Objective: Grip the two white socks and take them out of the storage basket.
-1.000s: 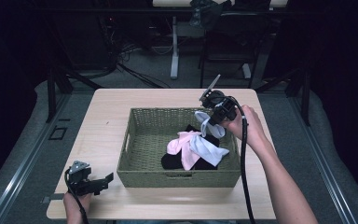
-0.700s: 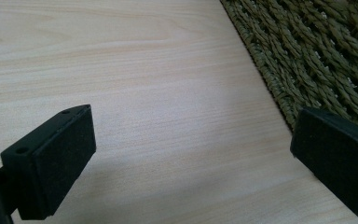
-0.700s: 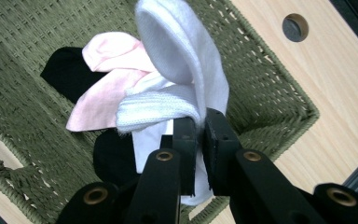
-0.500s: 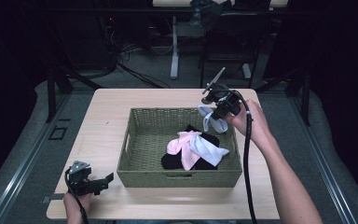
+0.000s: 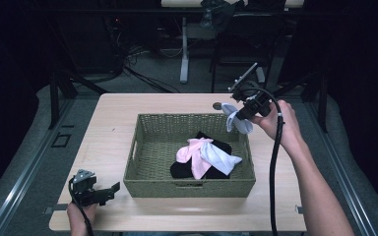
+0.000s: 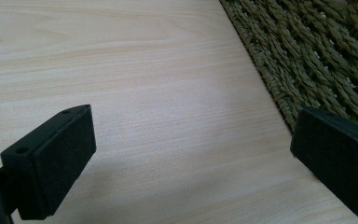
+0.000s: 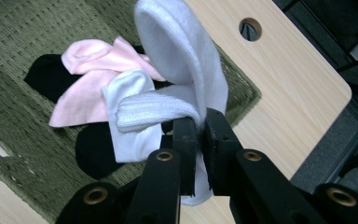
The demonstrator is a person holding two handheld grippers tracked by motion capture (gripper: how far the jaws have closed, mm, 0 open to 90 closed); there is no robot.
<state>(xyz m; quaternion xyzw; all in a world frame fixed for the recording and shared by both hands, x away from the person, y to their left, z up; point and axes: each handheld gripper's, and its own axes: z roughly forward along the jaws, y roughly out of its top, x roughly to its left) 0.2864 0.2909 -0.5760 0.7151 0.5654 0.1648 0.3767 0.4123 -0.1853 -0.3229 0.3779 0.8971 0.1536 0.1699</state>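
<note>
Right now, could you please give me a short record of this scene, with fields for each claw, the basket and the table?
right claw: shut on white sock, held above the basket's far right corner
left claw: open, nothing between its jaws, beside the basket
wicker basket: holds pink sock, another white sock, black socks
table: light wood

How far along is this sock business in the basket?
Early on, it seems. The right claw is shut on one white sock, lifted above the basket rim. A pink sock, another white one and black ones lie inside. The left claw waits open on the table.
</note>
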